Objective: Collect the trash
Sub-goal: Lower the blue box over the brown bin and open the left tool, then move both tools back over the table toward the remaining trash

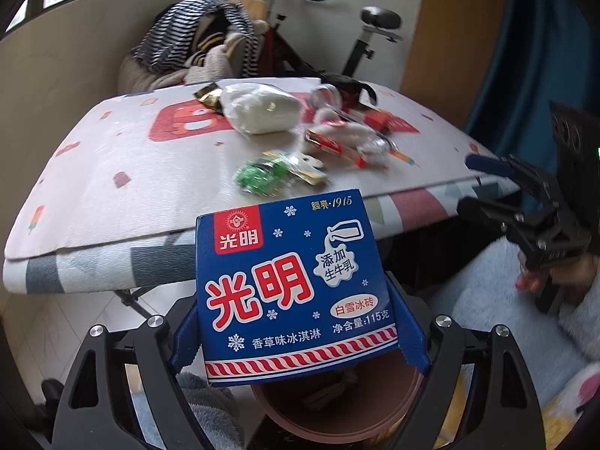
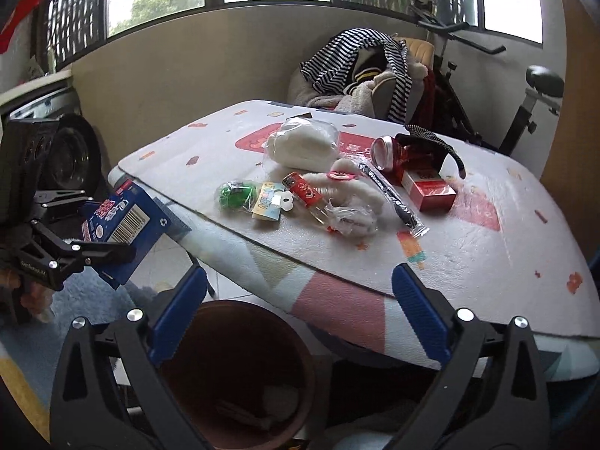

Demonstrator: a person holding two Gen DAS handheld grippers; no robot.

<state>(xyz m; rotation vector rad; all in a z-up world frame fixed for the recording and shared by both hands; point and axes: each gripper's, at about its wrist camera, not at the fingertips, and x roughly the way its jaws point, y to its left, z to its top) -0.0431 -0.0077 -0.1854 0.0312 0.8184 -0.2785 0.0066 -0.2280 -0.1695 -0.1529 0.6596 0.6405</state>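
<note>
A blue ice-cream carton [image 1: 292, 281] with red and white print sits between the blue pads of my left gripper [image 1: 298, 337], which is shut on it; the carton [image 2: 127, 225] hangs off the table's near edge, above a brown round bin [image 1: 337, 420]. My right gripper [image 2: 300, 300] stands wide open with nothing between its fingers, over the bin [image 2: 300, 345] on the floor. On the table [image 2: 468, 255] lie a white plastic bag [image 2: 300, 144], a green wrapper [image 2: 234, 195], a red sachet [image 2: 303, 191], a crumpled clear wrapper [image 2: 348, 217], a black strip wrapper [image 2: 393, 195], a red can [image 2: 390, 153] and a red box [image 2: 431, 189].
A chair piled with striped clothes [image 2: 360, 63] stands behind the table, an exercise bike [image 2: 532, 90] to its right. A blue curtain [image 1: 543, 56] hangs at the right in the left wrist view. A pale blue rug [image 2: 82, 300] covers the floor beside the bin.
</note>
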